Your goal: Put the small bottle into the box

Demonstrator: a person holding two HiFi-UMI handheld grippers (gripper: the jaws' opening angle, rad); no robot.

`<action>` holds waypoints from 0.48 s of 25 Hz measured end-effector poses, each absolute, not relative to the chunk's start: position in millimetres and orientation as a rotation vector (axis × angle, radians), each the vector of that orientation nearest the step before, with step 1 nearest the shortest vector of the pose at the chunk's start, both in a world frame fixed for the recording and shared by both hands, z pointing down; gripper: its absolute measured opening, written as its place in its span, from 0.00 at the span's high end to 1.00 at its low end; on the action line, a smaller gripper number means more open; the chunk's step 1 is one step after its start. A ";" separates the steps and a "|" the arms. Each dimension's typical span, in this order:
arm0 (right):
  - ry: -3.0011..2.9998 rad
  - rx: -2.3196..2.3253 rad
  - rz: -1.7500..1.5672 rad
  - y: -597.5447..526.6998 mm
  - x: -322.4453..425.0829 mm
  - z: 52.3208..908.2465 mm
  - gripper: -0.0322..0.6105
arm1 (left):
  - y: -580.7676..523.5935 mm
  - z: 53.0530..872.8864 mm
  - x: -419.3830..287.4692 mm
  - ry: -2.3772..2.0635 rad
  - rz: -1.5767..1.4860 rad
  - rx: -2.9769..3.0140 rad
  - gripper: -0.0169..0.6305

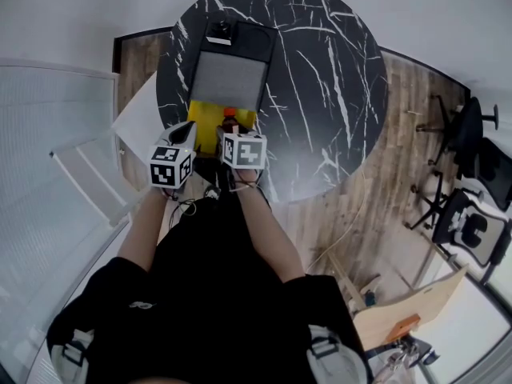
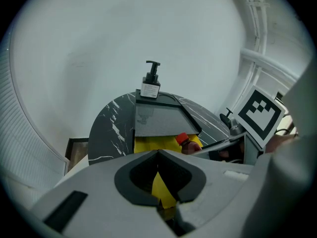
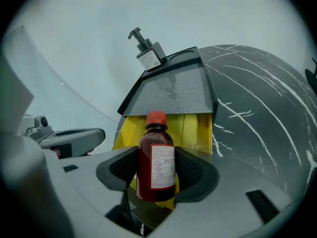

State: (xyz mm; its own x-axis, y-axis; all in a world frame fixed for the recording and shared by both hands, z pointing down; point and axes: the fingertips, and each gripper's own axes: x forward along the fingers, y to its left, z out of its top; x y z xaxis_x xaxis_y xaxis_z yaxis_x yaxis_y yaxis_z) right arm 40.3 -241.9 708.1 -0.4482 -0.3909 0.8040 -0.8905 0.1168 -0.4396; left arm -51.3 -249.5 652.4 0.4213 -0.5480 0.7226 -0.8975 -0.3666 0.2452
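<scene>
- The right gripper [image 3: 157, 176] is clenched on the small bottle [image 3: 157, 165], one jaw at each side of its brown body. The bottle stands upright, with its red cap above the jaws and its white label facing the camera.
- The bottle is held in the air at the near edge of the round black tabletop [image 1: 336, 94], just before the yellow box [image 3: 195, 128] and not yet inside it.
- The left gripper [image 2: 161, 192] is closed down to a narrow slit, and a strip of yellow runs into the point where its jaws meet. I judge that it grips a near flap or edge of the box — probably steadying it or holding it open.
- In the head view the two grippers sit side by side at the box's near end, with the bottle's cap showing between them.
- A grey panel in a dark frame [image 1: 228, 78] lies over or just behind the far part of the box. I cannot tell whether it belongs to the box. A pump bottle [image 1: 218, 32] stands at its far end.
- Progress: the bottle is picked up and brought to the box's mouth, so the grasp and the carry look done.
- What is left is to move the bottle forward over the yellow opening, lower it in and let go — the last stretch, by my reading.
</scene>
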 end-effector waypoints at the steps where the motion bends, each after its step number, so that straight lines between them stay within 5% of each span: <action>1: -1.896 1.236 1.311 -242.3 39.2 709.1 0.62 | -249.6 652.7 -51.4 -1.216 0.718 2.051 0.97; 12: -1.867 1.205 1.250 -244.7 30.8 715.7 0.62 | -245.8 657.4 -59.9 -1.216 0.703 2.026 0.97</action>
State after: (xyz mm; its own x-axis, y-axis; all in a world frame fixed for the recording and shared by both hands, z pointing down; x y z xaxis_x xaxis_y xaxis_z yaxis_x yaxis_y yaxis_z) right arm 30.8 -244.7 715.7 -0.4207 -0.3598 0.8328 -0.9071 0.1512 -0.3929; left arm -59.9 -245.8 657.4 0.4219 -0.5433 0.7258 -0.9001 -0.3466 0.2639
